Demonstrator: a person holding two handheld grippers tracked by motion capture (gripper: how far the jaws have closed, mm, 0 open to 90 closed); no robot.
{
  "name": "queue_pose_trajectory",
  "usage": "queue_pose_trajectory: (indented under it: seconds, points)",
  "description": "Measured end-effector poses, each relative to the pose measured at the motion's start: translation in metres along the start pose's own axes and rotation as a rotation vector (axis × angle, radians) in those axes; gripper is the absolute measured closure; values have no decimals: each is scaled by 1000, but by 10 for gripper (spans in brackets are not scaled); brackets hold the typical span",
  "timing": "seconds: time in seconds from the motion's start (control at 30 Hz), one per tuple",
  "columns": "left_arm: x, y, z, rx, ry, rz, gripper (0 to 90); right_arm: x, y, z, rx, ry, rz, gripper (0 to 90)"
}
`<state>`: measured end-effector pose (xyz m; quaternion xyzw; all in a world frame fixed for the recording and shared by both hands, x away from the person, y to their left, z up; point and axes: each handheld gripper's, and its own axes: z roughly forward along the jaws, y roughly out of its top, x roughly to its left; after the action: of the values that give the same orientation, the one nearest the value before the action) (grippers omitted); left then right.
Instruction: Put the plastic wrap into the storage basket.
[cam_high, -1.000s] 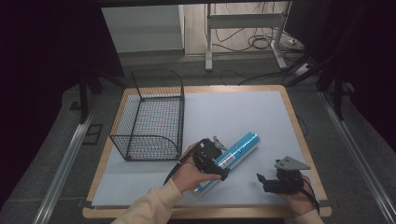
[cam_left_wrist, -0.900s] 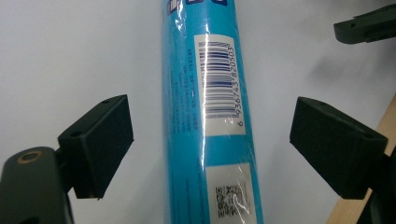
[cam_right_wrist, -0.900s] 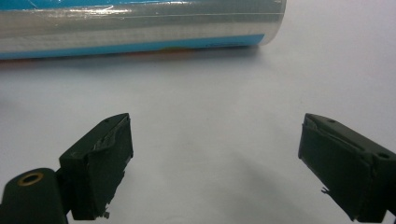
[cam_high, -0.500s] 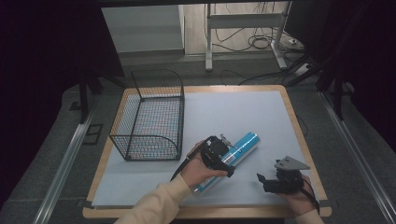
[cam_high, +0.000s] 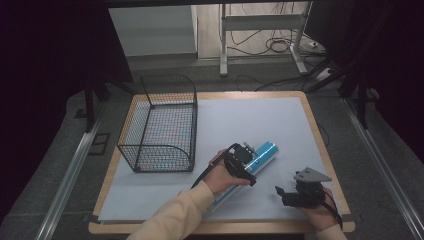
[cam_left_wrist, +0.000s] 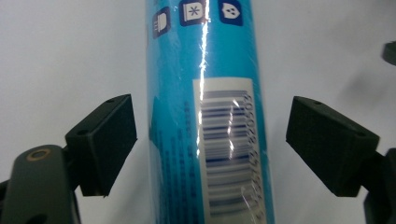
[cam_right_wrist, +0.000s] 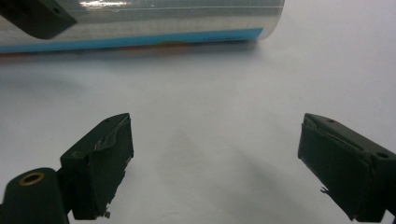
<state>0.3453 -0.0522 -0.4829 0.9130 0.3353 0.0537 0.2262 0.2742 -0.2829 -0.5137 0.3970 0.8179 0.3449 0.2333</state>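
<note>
Your left hand-held gripper (cam_high: 248, 161) sits over the blue tube (cam_high: 262, 152), which lies flat on the counter (cam_high: 235, 120). In the left gripper view the tube (cam_left_wrist: 205, 116) runs straight up between the two black pads (cam_left_wrist: 100, 142), with a clear gap on each side: neither pad touches it. The jaws have just been closing on it, but they are not yet pressing, so the tube is between them and not gripped. A white barcode label faces up on the tube, and small icons sit farther along it, away from your gripper.

Your right hand-held gripper (cam_high: 280, 192) rests low on the counter, well apart from the left one, toward the near right corner. Its jaws stand wide with nothing between them; in the right gripper view you see bare grey counter (cam_right_wrist: 210, 93) between the pads (cam_right_wrist: 100, 163). Beyond them the tube (cam_right_wrist: 154, 21) lies crosswise, its round end toward the right of that view, and one pad of your left gripper (cam_right_wrist: 35, 16) shows dark against it.

Out from your left gripper, to its left and a little farther away, a black wire basket (cam_high: 162, 125) stands upright on the counter, apart from the tube. Your cream sleeve (cam_high: 175, 217) comes in from the near edge.
</note>
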Motion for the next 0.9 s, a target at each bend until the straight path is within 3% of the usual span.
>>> queue_pose_trajectory:
  seconds: [0.1,0.23,0.47,0.63,0.9]
  points:
    - [0,2,4,2,-7,-18,186,0,0,0,-2,3,-2,106]
    - [2,3,12,58,-19,-8,196,0,0,0,-5,3,-5,106]
    - [5,4,21,103,-23,-22,249,0,0,1,3,1,-3,106]
    - [5,4,23,107,-39,-31,307,-2,0,1,4,-6,3,106]
    - [10,3,22,97,-65,-48,315,-2,0,1,2,-7,2,106]
